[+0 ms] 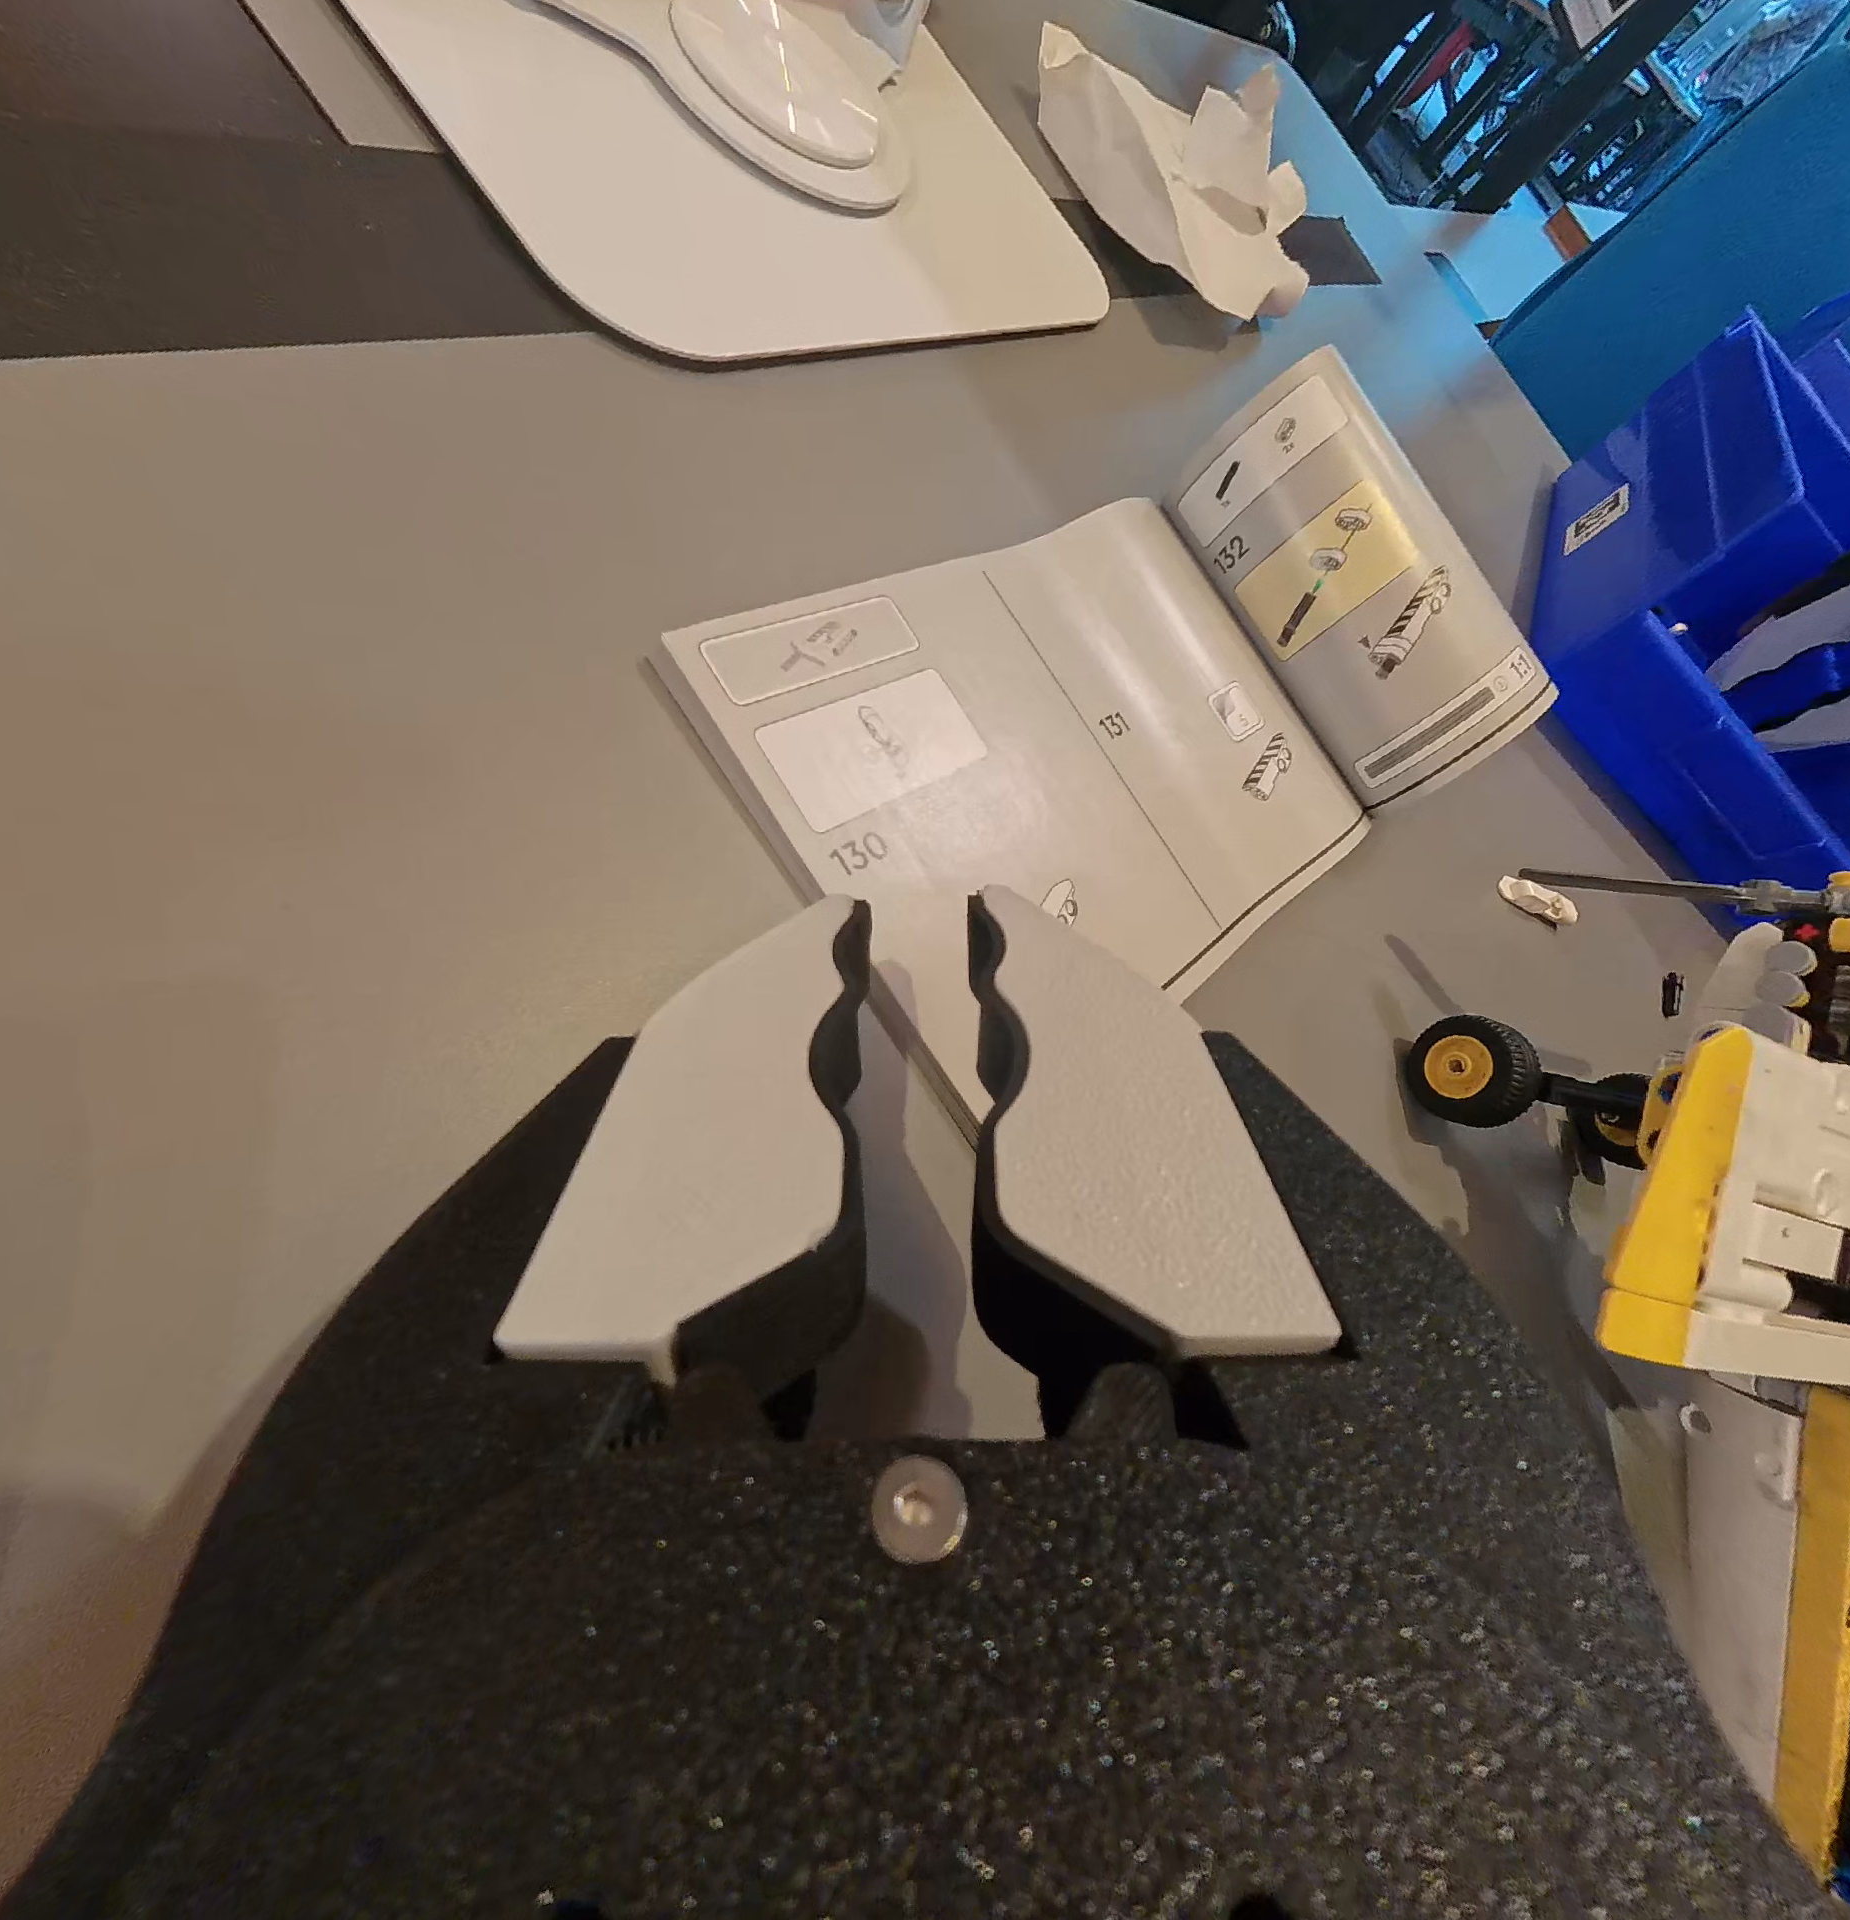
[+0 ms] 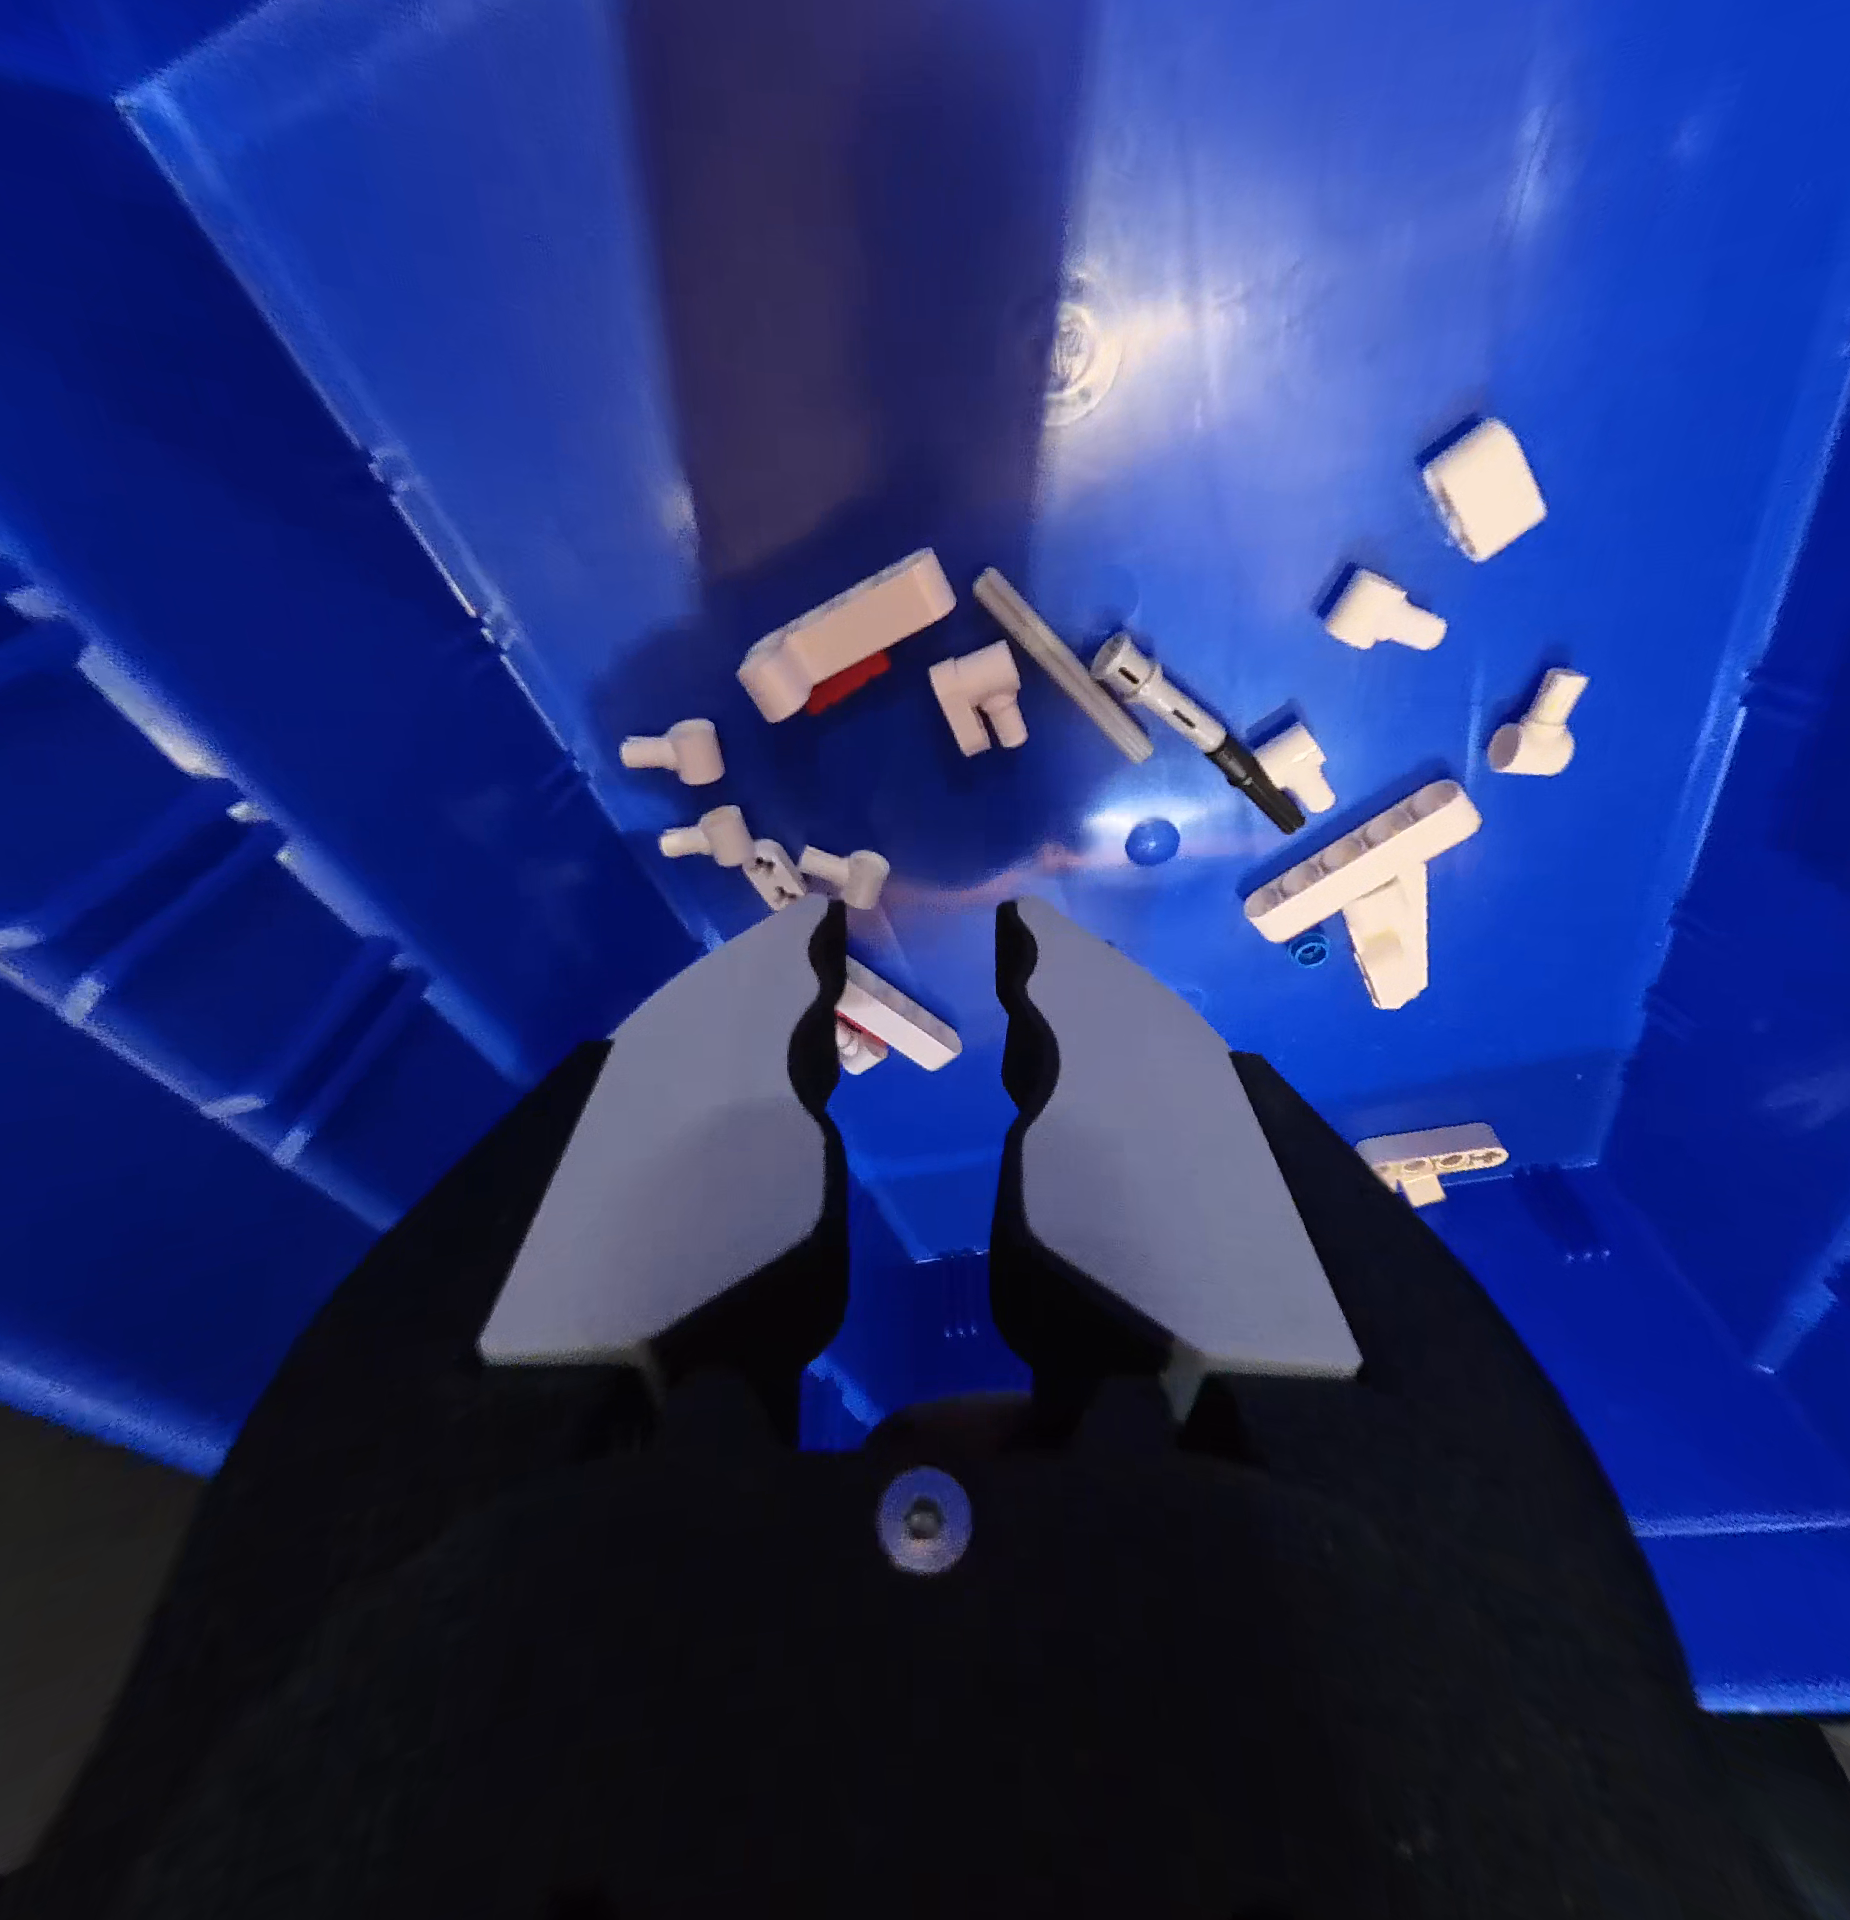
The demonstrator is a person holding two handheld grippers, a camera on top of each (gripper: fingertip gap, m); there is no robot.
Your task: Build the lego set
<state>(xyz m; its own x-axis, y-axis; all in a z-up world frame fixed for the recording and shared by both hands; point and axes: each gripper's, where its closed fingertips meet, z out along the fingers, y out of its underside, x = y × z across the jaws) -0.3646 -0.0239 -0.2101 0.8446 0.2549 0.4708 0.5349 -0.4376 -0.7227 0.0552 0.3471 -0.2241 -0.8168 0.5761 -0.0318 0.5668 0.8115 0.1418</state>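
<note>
The right claw (image 2: 916, 914) hangs open inside a blue bin (image 2: 1316, 260), above scattered white toy pieces (image 2: 1357, 873).

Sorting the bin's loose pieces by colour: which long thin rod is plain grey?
The grey axle near the white beam; the other rod has a black end.

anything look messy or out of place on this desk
A crumpled white paper lies loose on the grey table beyond the open booklet. A small white piece sits stray near the yellow model.
</note>
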